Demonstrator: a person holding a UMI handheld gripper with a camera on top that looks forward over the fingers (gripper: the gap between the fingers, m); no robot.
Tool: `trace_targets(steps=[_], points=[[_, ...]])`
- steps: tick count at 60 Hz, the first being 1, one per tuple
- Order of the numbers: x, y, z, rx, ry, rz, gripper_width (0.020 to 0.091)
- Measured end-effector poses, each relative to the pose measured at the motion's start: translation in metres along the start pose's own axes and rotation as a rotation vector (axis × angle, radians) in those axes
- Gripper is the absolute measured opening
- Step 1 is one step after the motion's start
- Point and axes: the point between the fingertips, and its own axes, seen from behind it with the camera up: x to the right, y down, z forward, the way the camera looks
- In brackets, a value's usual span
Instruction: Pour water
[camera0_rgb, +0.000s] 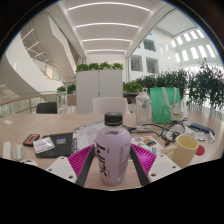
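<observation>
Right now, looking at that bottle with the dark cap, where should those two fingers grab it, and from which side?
On its body, at the labelled middle. The bottle stands upright between the gripper's pink-padded fingers, so a level approach from where it now is looks best. The straight round sides give both pads a face; the narrower capped neck would likely slip. Whether the pads already press is unclear.

A capped bottle (112, 152) of pale pink liquid stands upright between the gripper (112, 160)'s pink pads (82, 157), which close on its sides, while beyond it on the table (60, 128) lie a mug (186, 150), a green bag (165, 103) and papers (44, 144).
</observation>
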Motion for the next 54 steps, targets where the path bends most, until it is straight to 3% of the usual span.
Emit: trace_targets(steps=[1, 3, 13, 22, 28, 36, 42, 47, 54], points=[[-0.002, 0.001, 0.005, -0.002, -0.009, -0.005, 0.0711], [-0.002, 0.004, 0.013, -0.009, -0.009, -0.023, 0.0545], [-0.002, 0.001, 0.025, 0.001, -0.003, -0.027, 0.0507], [-0.002, 0.003, 0.027, -0.025, -0.022, 0.031, 0.0382], [-0.018, 0.0, 0.022, -0.107, -0.098, 0.161, 0.0382], [-0.01, -0.074, 0.008, -0.083, -0.21, 0.573, 0.0359], [0.034, -0.108, 0.005, -0.069, -0.268, 0.984, 0.0382], [0.073, -0.109, 0.007, -0.086, -0.297, 1.32, 0.0379], [0.097, -0.077, 0.013, -0.188, -0.296, 1.623, 0.0378]])
